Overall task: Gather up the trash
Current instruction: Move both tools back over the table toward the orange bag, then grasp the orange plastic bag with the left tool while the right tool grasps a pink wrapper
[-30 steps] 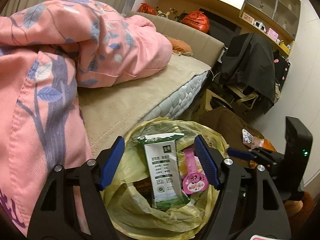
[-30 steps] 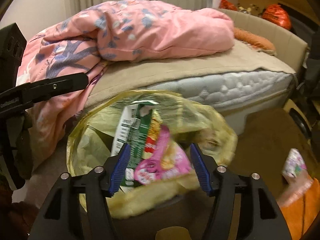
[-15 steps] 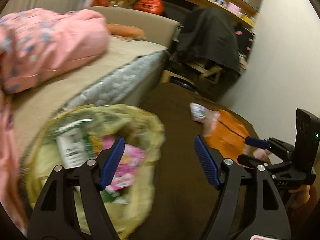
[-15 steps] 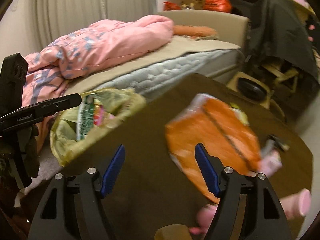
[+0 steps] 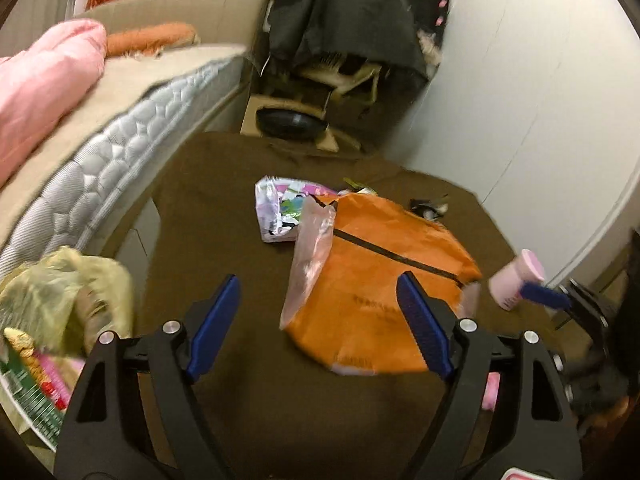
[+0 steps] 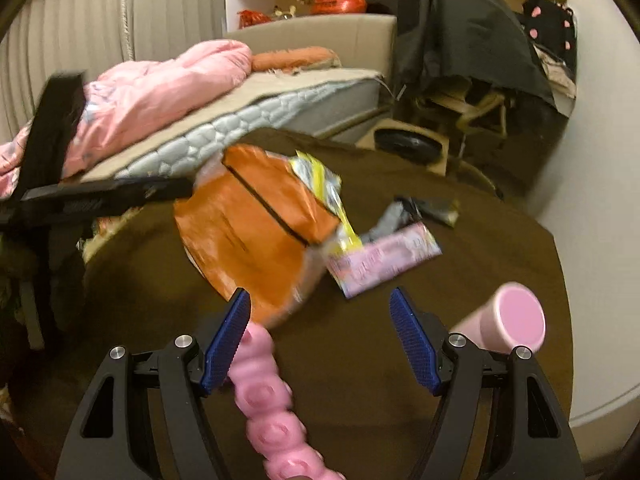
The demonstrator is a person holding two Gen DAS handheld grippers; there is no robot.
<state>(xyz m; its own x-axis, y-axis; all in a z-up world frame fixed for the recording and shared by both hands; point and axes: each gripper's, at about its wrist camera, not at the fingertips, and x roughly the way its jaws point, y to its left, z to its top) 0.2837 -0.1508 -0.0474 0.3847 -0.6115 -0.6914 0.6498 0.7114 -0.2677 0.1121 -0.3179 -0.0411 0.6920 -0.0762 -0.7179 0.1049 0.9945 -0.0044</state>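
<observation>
A large orange bag (image 5: pixel 376 280) lies on the brown table (image 5: pixel 224 208); it also shows in the right wrist view (image 6: pixel 248 236). Around it lie a silver-pink wrapper (image 5: pixel 280 208), a clear pink wrapper (image 5: pixel 310 256), a yellow-silver wrapper (image 6: pixel 324 184), a pink wrapper (image 6: pixel 384 264) and a dark wrapper (image 6: pixel 428 206). A pink bumpy strip (image 6: pixel 272 404) and a pink bottle (image 6: pixel 508 320) lie near my right gripper (image 6: pixel 320 336), which is open and empty. My left gripper (image 5: pixel 320 324) is open and empty above the orange bag's near edge. The yellow trash bag (image 5: pixel 60 300) holding wrappers sits at the left.
A bed with a grey mattress (image 5: pixel 100 168) and pink quilt (image 5: pixel 36 92) runs along the left. A chair draped in black cloth (image 5: pixel 344 24) stands behind the table. A white wall (image 5: pixel 520 100) is at the right.
Both grippers have swung right, away from the yellow trash bag and over the table. The orange bag and loose wrappers have come into the middle of both views. Both stay open.
</observation>
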